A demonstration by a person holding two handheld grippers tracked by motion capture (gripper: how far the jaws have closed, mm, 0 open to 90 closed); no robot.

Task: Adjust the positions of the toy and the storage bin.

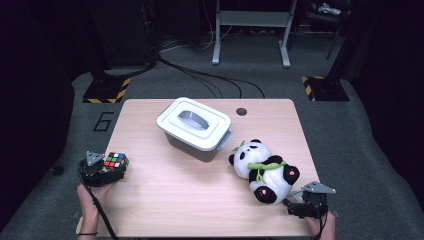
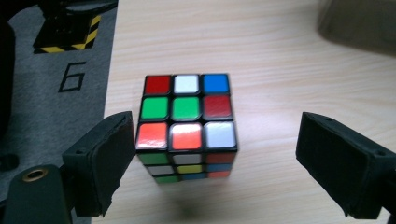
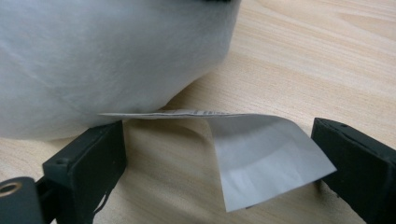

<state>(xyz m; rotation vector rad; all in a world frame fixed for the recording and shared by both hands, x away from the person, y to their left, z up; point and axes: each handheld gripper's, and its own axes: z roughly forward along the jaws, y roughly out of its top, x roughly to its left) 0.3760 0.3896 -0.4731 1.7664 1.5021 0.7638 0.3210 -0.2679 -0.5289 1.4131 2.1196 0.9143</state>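
Note:
A colour puzzle cube (image 1: 116, 160) (image 2: 187, 123) rests on the wooden table (image 1: 200, 200) near its left edge. My left gripper (image 1: 102, 172) (image 2: 224, 163) is open, its jaws standing on either side of the cube without pressing it. A plush panda (image 1: 264, 170) lies on its back at the table's right front. My right gripper (image 1: 300, 207) (image 3: 219, 158) is open just behind the panda's white body (image 3: 93, 60), and the toy's white fabric label (image 3: 266, 158) lies between its jaws.
A white lidded plastic box (image 1: 196, 127) with a handle stands at the table's middle back. A round cable hole (image 1: 241, 111) is in the tabletop beyond it. Grey carpet with a "6" marking (image 1: 102, 121) lies left of the table.

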